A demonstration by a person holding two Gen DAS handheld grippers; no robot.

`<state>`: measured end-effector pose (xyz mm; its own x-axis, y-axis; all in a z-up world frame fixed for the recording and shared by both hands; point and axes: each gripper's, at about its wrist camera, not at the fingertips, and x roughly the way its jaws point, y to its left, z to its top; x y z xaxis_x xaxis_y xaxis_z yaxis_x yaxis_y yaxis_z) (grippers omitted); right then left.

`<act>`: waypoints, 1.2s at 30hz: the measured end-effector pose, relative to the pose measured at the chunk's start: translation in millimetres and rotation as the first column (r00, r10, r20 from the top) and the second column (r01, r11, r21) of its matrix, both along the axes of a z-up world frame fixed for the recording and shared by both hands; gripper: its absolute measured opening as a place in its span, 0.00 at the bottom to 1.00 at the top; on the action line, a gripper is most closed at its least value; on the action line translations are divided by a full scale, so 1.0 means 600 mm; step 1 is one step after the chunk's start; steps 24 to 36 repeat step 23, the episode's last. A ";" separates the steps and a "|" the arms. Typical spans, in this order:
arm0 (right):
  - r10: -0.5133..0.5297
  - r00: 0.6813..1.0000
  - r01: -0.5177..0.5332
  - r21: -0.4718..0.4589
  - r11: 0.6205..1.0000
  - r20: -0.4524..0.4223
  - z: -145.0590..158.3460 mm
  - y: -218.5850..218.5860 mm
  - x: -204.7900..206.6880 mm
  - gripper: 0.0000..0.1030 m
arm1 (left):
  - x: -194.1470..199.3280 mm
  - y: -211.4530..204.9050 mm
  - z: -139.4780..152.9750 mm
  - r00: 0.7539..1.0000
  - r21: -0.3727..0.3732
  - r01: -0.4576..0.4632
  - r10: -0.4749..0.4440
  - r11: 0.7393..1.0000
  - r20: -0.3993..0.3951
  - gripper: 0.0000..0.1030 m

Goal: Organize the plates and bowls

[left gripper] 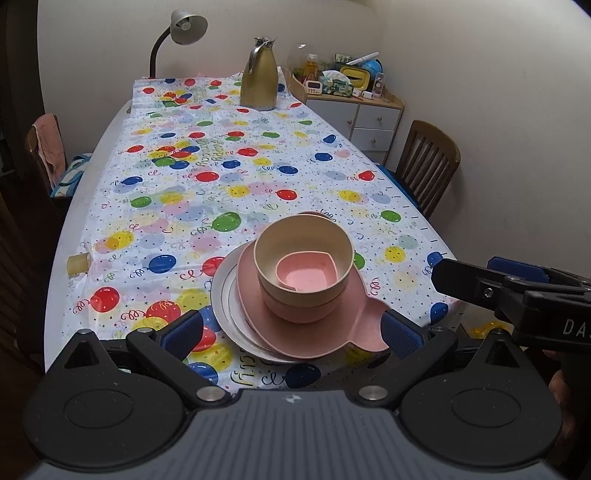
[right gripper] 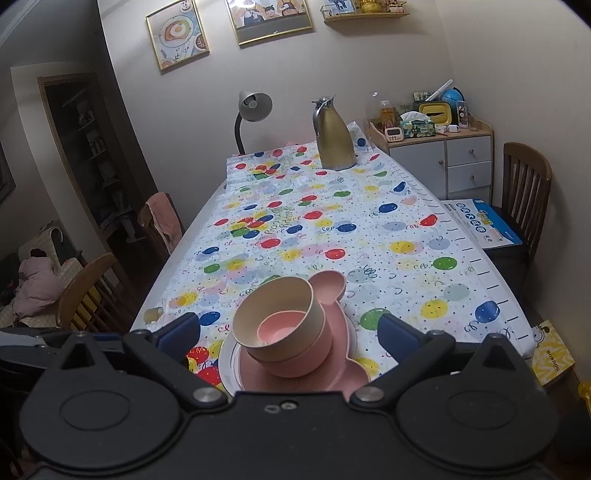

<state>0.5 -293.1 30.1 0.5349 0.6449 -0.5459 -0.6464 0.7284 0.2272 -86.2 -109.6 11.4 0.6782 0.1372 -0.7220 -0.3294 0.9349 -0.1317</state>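
Both tools stand released and empty near the stack: the left tool [left gripper: 291,330] has its blue pads spread to either side of the dishes, and the right tool [right gripper: 290,330] hangs just over them, equally wide. On the near end of the surface [left gripper: 258,173], a white plate [left gripper: 221,295] carries a pink plate with ears [left gripper: 332,332]; on that sits a pink bowl [left gripper: 299,310], a cream bowl [left gripper: 306,243] nested in it, and a small pink dish [left gripper: 306,273] tilted inside the cream one. Far off stand a gold jug [left gripper: 259,79] and a lamp [left gripper: 184,27].
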 end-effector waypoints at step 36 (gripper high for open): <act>-0.016 0.999 0.014 -0.033 0.999 -0.051 -0.026 -0.024 0.007 1.00 | 0.006 -0.021 -0.026 0.999 -0.036 0.017 -0.018 0.999 -0.036 1.00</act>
